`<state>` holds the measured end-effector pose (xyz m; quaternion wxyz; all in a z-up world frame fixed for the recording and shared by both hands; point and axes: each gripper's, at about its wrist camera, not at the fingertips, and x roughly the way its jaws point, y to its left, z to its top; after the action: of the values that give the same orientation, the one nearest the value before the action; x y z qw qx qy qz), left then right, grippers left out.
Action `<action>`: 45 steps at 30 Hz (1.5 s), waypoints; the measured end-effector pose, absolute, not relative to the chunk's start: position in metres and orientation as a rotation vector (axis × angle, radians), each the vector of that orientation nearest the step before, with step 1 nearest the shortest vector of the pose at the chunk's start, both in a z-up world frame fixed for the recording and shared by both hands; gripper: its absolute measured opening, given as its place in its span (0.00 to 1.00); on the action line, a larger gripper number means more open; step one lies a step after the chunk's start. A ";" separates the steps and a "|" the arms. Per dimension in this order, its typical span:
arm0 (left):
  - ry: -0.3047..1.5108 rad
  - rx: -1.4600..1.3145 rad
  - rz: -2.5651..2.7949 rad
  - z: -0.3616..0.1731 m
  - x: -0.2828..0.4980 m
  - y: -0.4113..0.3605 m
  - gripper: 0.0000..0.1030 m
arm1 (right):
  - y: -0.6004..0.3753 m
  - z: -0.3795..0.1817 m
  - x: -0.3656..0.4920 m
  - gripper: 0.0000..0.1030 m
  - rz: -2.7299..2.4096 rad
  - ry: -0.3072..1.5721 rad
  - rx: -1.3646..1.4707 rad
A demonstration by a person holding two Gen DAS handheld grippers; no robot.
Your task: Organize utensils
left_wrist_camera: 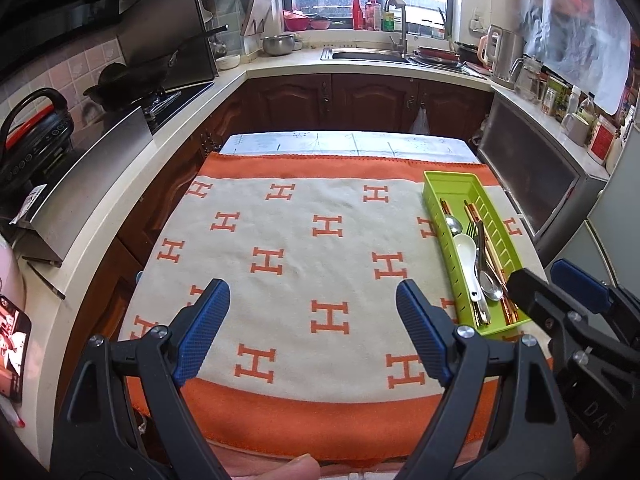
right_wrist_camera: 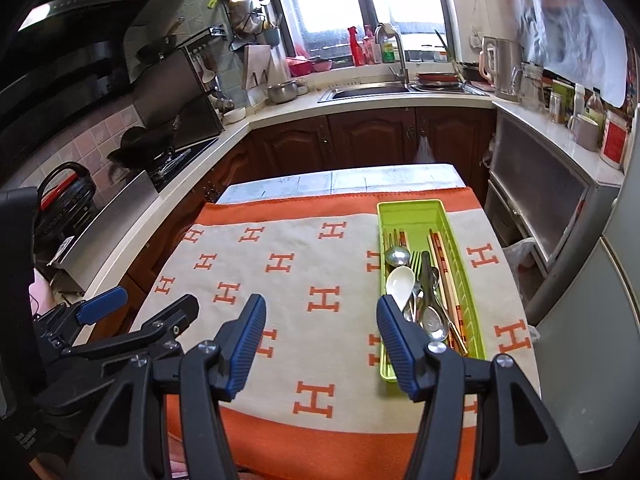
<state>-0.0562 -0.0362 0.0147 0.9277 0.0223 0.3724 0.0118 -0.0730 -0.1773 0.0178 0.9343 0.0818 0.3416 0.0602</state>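
A green utensil tray (left_wrist_camera: 448, 181) (right_wrist_camera: 416, 210) lies on the right side of the orange-and-cream cloth. It holds a white ceramic spoon (left_wrist_camera: 467, 250) (right_wrist_camera: 401, 280), metal spoons (left_wrist_camera: 490, 284) (right_wrist_camera: 434, 322), a fork (right_wrist_camera: 416, 260) and chopsticks (left_wrist_camera: 472, 210) (right_wrist_camera: 440, 256). My left gripper (left_wrist_camera: 313, 300) is open and empty above the cloth's near middle. My right gripper (right_wrist_camera: 320, 316) is open and empty, its right finger beside the tray's near left edge; it also shows in the left wrist view (left_wrist_camera: 550, 286).
The cloth (left_wrist_camera: 288, 216) (right_wrist_camera: 288, 276) covers a table. Kitchen counters surround it: stove and wok (left_wrist_camera: 132, 78) at left, sink (left_wrist_camera: 368, 54) at the back, a cabinet (right_wrist_camera: 536, 196) at right. A phone (left_wrist_camera: 12, 346) lies at the left edge.
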 end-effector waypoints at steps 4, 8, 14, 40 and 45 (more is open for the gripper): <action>0.757 0.056 0.020 0.016 -0.058 -0.037 0.81 | -0.174 0.015 -0.075 0.56 0.133 0.710 0.174; 0.751 0.048 0.016 0.016 -0.060 -0.035 0.81 | -0.173 0.013 -0.075 0.56 0.135 0.726 0.189; 0.736 0.048 0.019 0.020 -0.065 -0.032 0.81 | -0.169 0.014 -0.080 0.56 0.133 0.719 0.179; 0.737 0.063 0.026 0.022 -0.075 -0.030 0.81 | -0.170 0.013 -0.088 0.56 0.136 0.715 0.193; 0.738 0.063 0.027 0.021 -0.075 -0.031 0.81 | -0.170 0.013 -0.088 0.56 0.134 0.716 0.195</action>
<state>-0.0747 -0.0306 0.0212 0.9321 0.0310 0.3607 0.0134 -0.0882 -0.1699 0.0134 0.9298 0.0952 0.3495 0.0655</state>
